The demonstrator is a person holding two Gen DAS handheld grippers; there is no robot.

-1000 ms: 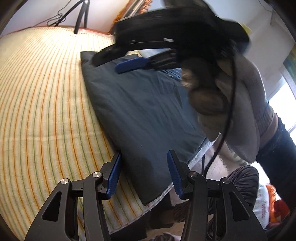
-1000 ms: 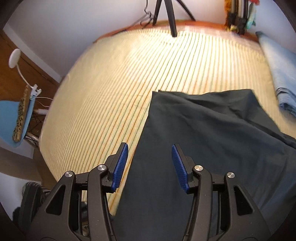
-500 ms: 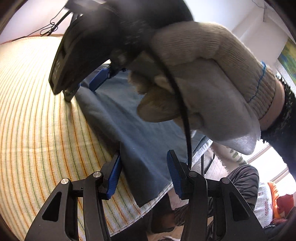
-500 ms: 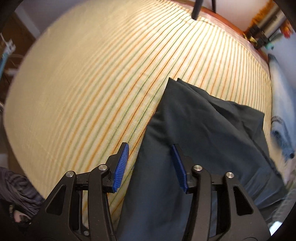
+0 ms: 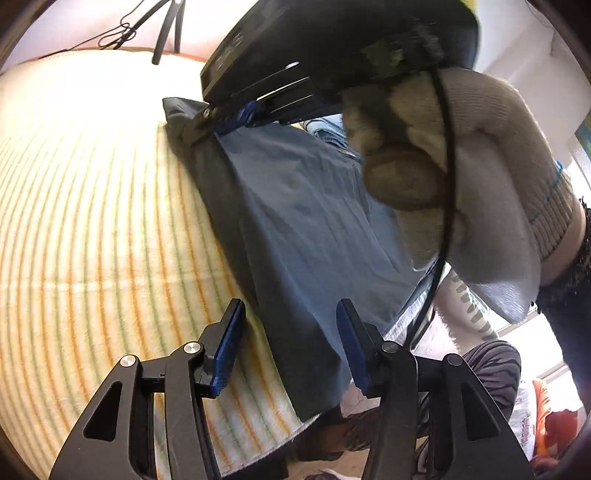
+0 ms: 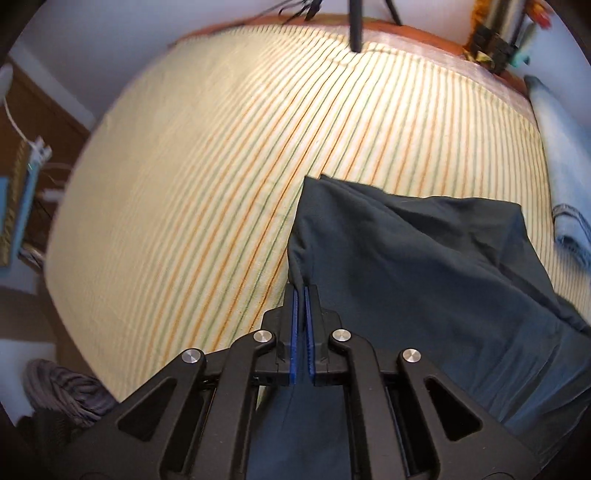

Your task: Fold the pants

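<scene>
Dark blue-grey pants (image 5: 295,221) lie on a striped bed cover (image 5: 92,221), one end hanging over the near edge. My left gripper (image 5: 291,325) hovers over that near end. Its jaws are opening, the cloth's left edge lies between the fingers, and the pads do not press on it. In the right wrist view my right gripper (image 6: 302,295) is shut on the left edge of the pants (image 6: 424,277), which bunch up into folds at the pads. The left wrist view shows that right gripper (image 5: 218,122) near the pants' far corner, held by a gloved hand (image 5: 480,166).
Light blue jeans (image 6: 557,177) lie at the right side of the bed cover (image 6: 221,166). A tripod leg (image 6: 356,26) stands at the far edge. To the left, off the bed, is a blue chair (image 6: 14,206). A person's legs show below the bed edge (image 5: 491,369).
The right gripper's jaws have closed on the pants' left edge, and the cloth there has bunched up. The left gripper has stayed over the near end, its jaws slightly wider.
</scene>
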